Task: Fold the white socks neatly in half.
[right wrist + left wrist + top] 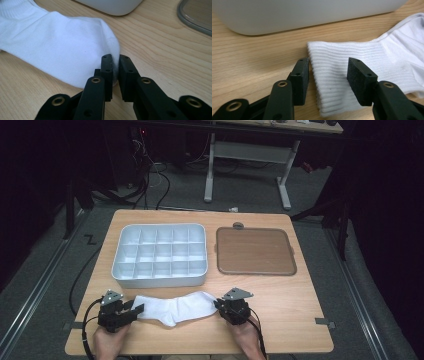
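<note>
A white sock lies flat across the near part of the wooden table, cuff to the left and toe to the right. My left gripper is open at the cuff end. In the left gripper view the ribbed cuff lies between the spread jaws of my left gripper, and the pads do not press on it. My right gripper is at the toe end. In the right gripper view my right gripper is shut on a thin fold of the sock's toe.
A white tray with several empty compartments stands just behind the sock; its wall shows in the gripper views. A flat brown lid with a grey rim lies to the tray's right. The table's near edge is close under both hands.
</note>
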Tool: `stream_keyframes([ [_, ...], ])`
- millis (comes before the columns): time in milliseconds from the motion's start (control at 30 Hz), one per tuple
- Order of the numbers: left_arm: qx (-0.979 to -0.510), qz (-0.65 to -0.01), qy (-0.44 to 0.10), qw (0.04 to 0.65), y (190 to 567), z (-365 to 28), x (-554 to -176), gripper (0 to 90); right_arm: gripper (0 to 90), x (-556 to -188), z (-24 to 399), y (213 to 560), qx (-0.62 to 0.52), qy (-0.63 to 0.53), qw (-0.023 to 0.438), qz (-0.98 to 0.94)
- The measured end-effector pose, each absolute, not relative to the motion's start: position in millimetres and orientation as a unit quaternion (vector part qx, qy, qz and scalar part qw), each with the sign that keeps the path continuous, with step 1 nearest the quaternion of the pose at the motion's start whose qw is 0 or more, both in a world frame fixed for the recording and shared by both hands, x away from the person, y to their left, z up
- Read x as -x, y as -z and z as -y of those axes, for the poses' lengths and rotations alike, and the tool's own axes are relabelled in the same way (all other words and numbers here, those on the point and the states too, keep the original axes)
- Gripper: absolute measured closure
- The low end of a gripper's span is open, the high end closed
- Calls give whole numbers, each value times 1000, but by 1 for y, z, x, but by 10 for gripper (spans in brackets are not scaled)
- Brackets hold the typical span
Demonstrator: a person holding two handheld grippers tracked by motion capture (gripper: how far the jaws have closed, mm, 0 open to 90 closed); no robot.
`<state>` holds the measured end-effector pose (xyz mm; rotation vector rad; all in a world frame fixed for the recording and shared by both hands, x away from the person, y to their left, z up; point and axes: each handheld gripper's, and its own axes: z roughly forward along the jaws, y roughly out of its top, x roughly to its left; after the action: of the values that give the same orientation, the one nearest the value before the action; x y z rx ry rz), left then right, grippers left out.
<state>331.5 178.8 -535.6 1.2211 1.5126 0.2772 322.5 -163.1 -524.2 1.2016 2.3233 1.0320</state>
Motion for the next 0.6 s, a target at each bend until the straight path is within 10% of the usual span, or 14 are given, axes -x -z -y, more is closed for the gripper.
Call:
stream_keyframes([
  [600, -528, -635, -106, 554, 534, -152, -331, 554, 824, -320, 191, 525, -443, -355, 170, -806],
])
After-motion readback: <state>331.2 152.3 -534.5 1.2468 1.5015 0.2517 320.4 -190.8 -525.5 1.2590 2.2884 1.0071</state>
